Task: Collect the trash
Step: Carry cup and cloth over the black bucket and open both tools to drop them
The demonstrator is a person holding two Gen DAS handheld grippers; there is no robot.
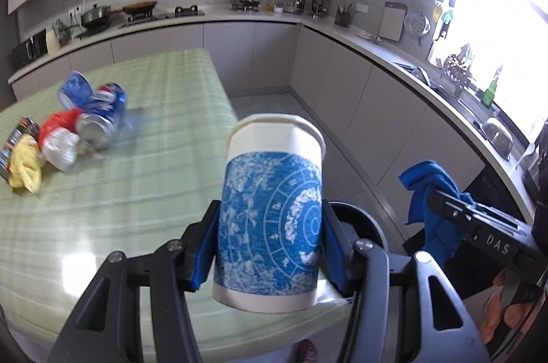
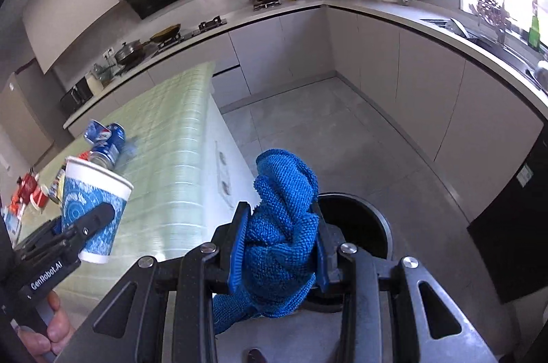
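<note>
My left gripper point(image 1: 269, 239) is shut on a white paper cup with a blue print point(image 1: 270, 215), held upright over the table's near right corner; the same paper cup point(image 2: 94, 209) shows at the left of the right wrist view. My right gripper point(image 2: 281, 239) is shut on a bunched blue cloth point(image 2: 281, 226), which hangs above a round black bin point(image 2: 359, 222) on the floor. The bin's rim point(image 1: 363, 219) peeks out just behind the cup. Crushed blue cans point(image 1: 102, 109), a red and white wrapper point(image 1: 61, 137) and a yellow wad point(image 1: 24, 164) lie on the green table point(image 1: 137, 191).
Grey kitchen cabinets and a counter point(image 2: 376, 20) with pots and utensils curve around the room. A sink point(image 1: 496, 130) sits under the bright window at right. Open grey floor point(image 2: 308, 130) lies between table and cabinets. A person's hand point(image 2: 54, 328) grips the left tool.
</note>
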